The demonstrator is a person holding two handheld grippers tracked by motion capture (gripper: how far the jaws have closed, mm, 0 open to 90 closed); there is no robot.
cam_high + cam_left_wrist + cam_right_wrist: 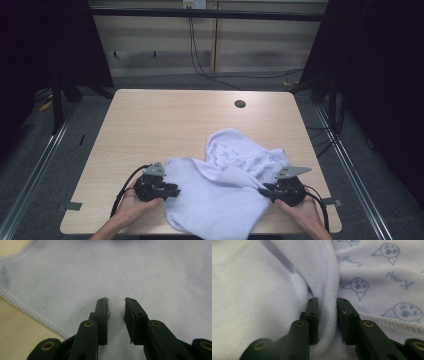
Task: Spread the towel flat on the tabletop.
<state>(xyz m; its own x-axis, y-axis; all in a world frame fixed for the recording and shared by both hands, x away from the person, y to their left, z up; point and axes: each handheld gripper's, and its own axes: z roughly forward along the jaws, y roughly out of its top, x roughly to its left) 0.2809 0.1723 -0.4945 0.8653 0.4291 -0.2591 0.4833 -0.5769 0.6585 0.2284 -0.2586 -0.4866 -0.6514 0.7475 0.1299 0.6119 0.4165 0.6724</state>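
The table point(165, 120) is a pale wooden one with rounded corners and a small dark round hole point(240, 104) near its far edge, right of the middle. The far half of its top is bare wood.

A pale lilac towel point(220, 197) lies crumpled on the near half of the table, right of the middle, and its lowest fold reaches the near edge. Most of it shows a plain fleecy side; a flap turned up toward the far right shows a printed side with small blue faces and writing. A stitched hem runs along its borders.

The left tongs point(175, 190) lie low near the near-left part of the table, at the left border of the towel, held in the person's left hand point(131, 205). In the left gripper view these tongs point(117, 301) hang over the plain cloth just inside the stitched hem, partly open with a narrow gap. No cloth sits between the tips, and the pads press on nothing.

The right tongs point(262, 189) are at the right border of the towel, close to the near-right corner of the table, held in the person's right hand point(305, 212). In the right gripper view these tongs point(327, 300) are partly open, and a raised fold of the towel's hemmed border stands in the gap between them. The cloth fills the gap and touches both pads, though whether they squeeze it I cannot tell.
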